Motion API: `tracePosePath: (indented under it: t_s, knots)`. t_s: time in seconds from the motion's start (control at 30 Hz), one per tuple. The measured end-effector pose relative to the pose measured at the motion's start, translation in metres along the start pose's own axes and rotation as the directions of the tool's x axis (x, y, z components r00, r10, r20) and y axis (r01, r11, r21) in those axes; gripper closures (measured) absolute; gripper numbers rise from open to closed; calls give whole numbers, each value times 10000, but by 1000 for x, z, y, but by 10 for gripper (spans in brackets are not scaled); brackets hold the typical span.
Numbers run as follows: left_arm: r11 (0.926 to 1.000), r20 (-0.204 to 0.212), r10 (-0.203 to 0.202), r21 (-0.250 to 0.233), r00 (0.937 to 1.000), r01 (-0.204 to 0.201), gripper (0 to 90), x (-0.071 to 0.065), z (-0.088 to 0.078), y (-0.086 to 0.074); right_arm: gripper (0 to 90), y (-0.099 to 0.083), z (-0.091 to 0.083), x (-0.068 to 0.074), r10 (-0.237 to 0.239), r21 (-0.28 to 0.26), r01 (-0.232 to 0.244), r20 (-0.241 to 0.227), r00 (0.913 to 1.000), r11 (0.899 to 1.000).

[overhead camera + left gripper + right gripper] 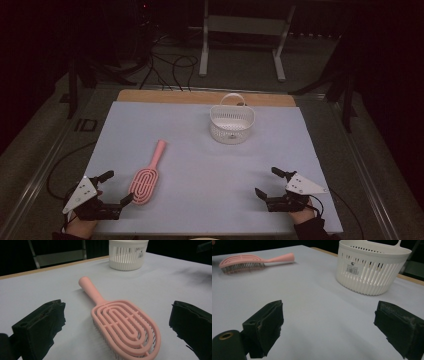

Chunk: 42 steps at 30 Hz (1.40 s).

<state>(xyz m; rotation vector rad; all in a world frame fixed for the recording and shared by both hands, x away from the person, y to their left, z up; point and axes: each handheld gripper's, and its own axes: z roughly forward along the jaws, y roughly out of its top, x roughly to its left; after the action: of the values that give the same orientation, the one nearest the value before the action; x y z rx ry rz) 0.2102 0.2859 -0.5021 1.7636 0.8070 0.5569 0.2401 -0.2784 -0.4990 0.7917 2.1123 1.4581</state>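
We hold the left tongs (114,189) spread wide with nothing gripped, low at about seven o'clock on the table (200,150), and the pink hairbrush (146,176) lies just beside them, bristles down, its handle pointing toward one o'clock. Our right tongs (267,182) stand equally wide and bare at about five o'clock, well apart from the brush. The white slatted basket (231,125) sits upright near twelve o'clock, its handle raised.
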Motion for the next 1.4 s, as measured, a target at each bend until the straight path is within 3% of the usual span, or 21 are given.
tracePosePath:
  t_s: [0.9, 1.2, 1.4]
  knots:
    - [9999, 225, 113, -7, 9997, -112, 0, -4, -2, 1, 86, 2, 1, 7, -237, 122, 239, -131, 9996, 9996]
    - [9996, 333, 92, -281, 9994, -83, 0, -3, -4, 11, 87, 3, 0, 9, -224, 33, 224, -38, 9997, 9997]
    - [9992, 676, 222, -346, 9975, -199, 0, -7, -5, 20, 87, 5, 0, 10, -241, -87, 240, -61, 9997, 9997]
